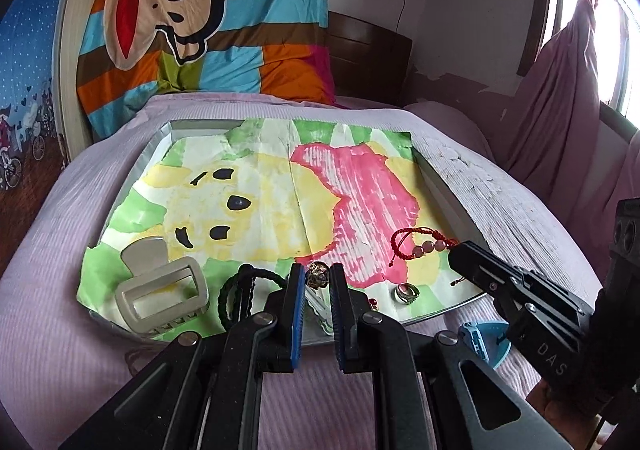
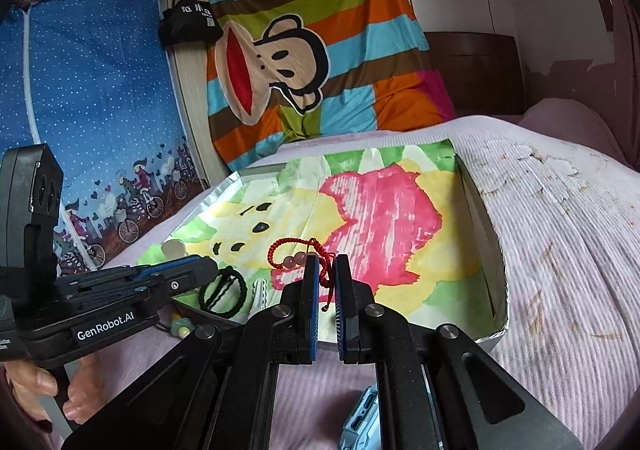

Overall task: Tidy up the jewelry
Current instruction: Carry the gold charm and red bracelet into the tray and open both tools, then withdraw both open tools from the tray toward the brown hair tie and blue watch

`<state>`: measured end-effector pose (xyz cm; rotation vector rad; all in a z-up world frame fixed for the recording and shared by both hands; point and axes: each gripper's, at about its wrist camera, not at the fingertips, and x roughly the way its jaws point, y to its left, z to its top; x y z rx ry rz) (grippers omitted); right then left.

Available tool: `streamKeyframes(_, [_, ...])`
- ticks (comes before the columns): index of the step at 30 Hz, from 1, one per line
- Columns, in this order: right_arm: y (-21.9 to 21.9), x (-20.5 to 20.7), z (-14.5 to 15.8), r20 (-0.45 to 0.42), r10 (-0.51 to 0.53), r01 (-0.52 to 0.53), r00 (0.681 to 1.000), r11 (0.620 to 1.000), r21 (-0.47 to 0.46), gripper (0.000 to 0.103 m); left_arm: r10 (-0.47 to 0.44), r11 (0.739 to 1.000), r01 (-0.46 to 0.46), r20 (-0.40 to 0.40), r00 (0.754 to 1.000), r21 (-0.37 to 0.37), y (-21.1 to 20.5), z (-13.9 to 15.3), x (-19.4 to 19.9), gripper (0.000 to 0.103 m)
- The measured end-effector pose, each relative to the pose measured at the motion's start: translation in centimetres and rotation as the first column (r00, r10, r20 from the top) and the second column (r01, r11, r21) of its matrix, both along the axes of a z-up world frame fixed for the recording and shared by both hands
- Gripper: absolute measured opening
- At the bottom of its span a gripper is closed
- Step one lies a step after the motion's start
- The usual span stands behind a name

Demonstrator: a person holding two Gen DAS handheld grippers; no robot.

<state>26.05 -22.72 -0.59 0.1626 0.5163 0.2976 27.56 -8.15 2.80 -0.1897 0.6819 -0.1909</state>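
A shallow silver tray lined with a painted paper sits on the pink bed. My left gripper has its jaws closed on a small brown-gold bead ornament near the tray's front edge. My right gripper is shut on a red cord bracelet with pink beads, which also shows in the left wrist view. A silver ring, a dark green braided cord and a grey hair clip lie on the paper.
A blue phone-like object lies on a blue dish on the bed in front of the tray. A striped monkey blanket hangs behind. A pink curtain is at right. A white comb-like piece lies by the cord.
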Motion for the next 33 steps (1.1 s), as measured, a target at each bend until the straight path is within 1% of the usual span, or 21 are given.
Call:
streamKeyframes(3, [-0.1,1.1,-0.9,-0.047,-0.011,0.011,0.999,1.0,0.01,0.007,0.003,1.0,-0.003,-0.023,1.0,-0.002,-0.1,-0.4,0.8,0.012])
streamKeyframes(8, [0.0,1.8,-2.2,-0.092,-0.012,0.012,0.996,1.0,-0.006,0.007,0.008,1.0,-0.007,-0.06,0.998,0.021,-0.5,-1.2,1.5,0.012])
streamKeyframes(11, [0.1,2.0,-2.5,-0.105,-0.013,0.012,0.994,1.0,-0.014,0.007,0.015,1.0,-0.013,-0.083,0.996,0.026,-0.7,-1.9,1.8,0.012])
streamKeyframes(15, [0.2,2.1,-2.7,-0.122,-0.012,0.008,0.992,1.0,-0.03,0.007,0.025,1.0,-0.024,-0.104,0.994,0.012,-0.5,-2.6,1.9,0.012])
streamKeyframes(24, [-0.4,1.9,-3.1,-0.134,-0.011,0.007,0.991,0.999,-0.033,0.008,0.049,0.999,-0.049,-0.091,0.995,-0.004,0.2,-2.7,1.4,0.013])
streamKeyframes(26, [-0.6,1.7,-3.1,-0.127,-0.012,0.009,0.992,1.0,-0.026,0.008,0.05,0.999,-0.051,-0.082,0.995,-0.008,0.4,-2.7,1.1,0.017])
streamKeyframes(28, [-0.9,1.4,-3.0,-0.115,-0.013,0.011,0.993,1.0,-0.018,0.01,0.058,0.998,-0.058,-0.068,0.996,-0.005,0.4,-2.6,0.9,0.026])
streamKeyframes(29, [-1.0,1.2,-3.0,-0.108,-0.013,0.011,0.994,1.0,-0.014,0.012,0.062,0.998,-0.062,-0.061,0.996,0.0,0.4,-2.5,0.7,0.029])
streamKeyframes(30, [-1.1,1.0,-2.9,-0.099,-0.013,0.012,0.995,1.0,-0.011,0.018,0.065,0.998,-0.065,-0.055,0.996,0.002,0.5,-2.5,0.5,0.035])
streamKeyframes(31, [-1.2,0.7,-2.8,-0.089,-0.015,0.014,0.996,1.0,-0.009,0.025,0.07,0.998,-0.07,-0.046,0.996,0.003,0.5,-2.4,0.3,0.042])
streamKeyframes(33, [-1.4,0.2,-2.6,-0.065,-0.021,0.02,0.998,1.0,-0.007,0.034,0.08,0.997,-0.08,-0.025,0.997,0.007,0.6,-2.2,-0.1,0.049])
